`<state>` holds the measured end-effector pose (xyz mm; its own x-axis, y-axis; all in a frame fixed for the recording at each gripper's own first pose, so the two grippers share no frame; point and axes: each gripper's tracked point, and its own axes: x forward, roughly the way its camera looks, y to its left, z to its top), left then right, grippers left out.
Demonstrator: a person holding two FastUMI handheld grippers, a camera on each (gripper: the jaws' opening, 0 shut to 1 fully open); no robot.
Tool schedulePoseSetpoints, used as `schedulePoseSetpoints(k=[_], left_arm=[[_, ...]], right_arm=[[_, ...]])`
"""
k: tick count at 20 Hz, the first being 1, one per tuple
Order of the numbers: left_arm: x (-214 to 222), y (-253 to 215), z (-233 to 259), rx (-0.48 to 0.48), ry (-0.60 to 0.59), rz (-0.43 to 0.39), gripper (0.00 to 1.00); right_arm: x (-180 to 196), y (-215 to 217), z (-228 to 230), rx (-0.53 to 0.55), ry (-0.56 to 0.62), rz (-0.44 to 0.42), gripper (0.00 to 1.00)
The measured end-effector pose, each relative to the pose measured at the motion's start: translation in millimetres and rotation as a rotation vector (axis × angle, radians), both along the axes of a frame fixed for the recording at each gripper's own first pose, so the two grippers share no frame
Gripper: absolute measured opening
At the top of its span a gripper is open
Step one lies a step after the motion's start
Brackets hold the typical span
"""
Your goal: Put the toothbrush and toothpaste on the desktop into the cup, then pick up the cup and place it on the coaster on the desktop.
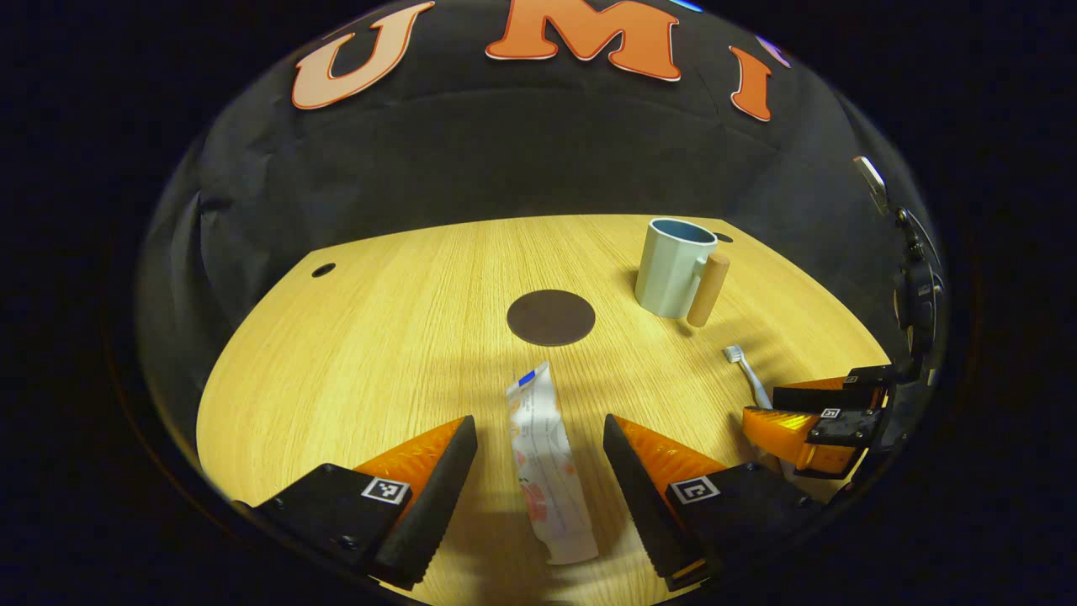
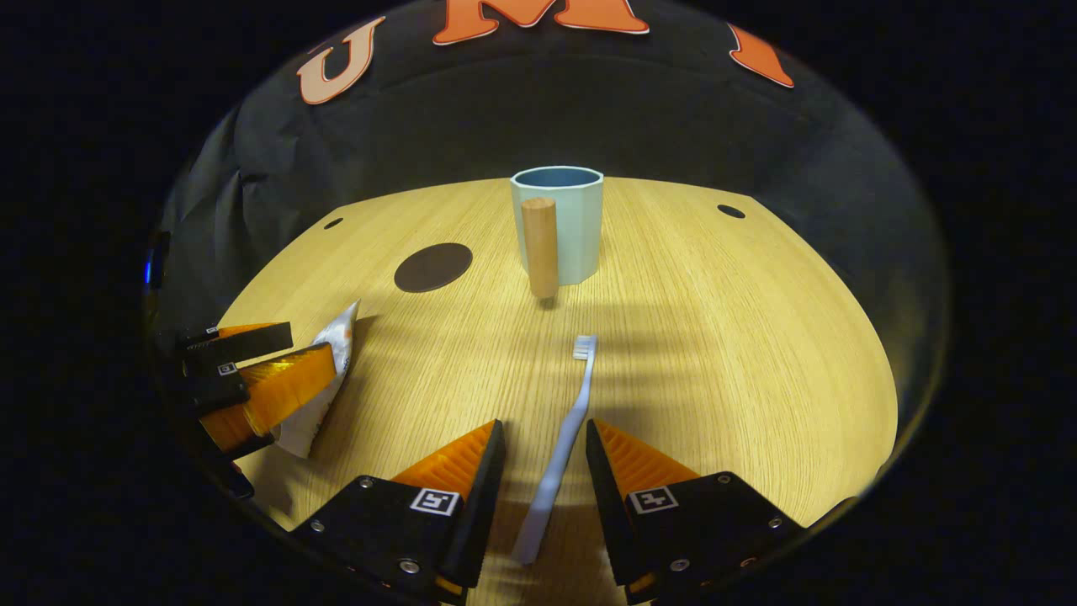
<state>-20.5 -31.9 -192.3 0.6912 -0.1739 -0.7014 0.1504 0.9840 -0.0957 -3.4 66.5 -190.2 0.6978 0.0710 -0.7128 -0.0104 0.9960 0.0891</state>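
Toothpaste (image 1: 547, 471) lies flat on desktop (image 1: 379, 337) between left gripper (image 1: 538, 492) fingers, jaws spread, not touching; toothbrush (image 2: 559, 446) likewise lies between parted fingers of right gripper (image 2: 545, 497). Cup (image 2: 564, 223) upright further back, handle facing right gripper; coaster (image 2: 433, 267) beside it, bare. Advice: lower square, close mid-body on tube, near mid-handle on brush, then tip each upright before dropping in cup
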Motion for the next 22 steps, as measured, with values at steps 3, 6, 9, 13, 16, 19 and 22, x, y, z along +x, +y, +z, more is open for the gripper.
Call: schedulePoseSetpoints(k=[3,6,9,13,16,19,22], left_arm=[[-1,0,-12,-0.003,0.035,0.011,0.96],[-14,-5,-26,-0.026,0.111,0.033,0.77],[-6,-1,-23,0.011,0.095,0.031,0.54],[-9,-12,-16,-0.012,0.081,0.005,0.28],[1,-19,-13,-0.015,0.051,-0.022,0.21],[0,-19,-5,-0.022,0.015,-0.022,0.21],[7,-14,11,-0.015,-0.033,-0.014,0.21]], right_arm=[[2,-1,-3,-0.032,-0.004,-0.005,0.41],[7,-1,-7,-0.036,-0.008,-0.005,0.28],[7,-1,-9,-0.032,-0.015,0.007,0.13],[10,9,-4,-0.006,-0.042,0.043,0.05],[10,17,0,0.018,-0.053,0.066,0.04],[14,16,14,0.045,-0.095,0.062,0.05],[18,8,36,0.054,-0.159,0.055,0.04]])
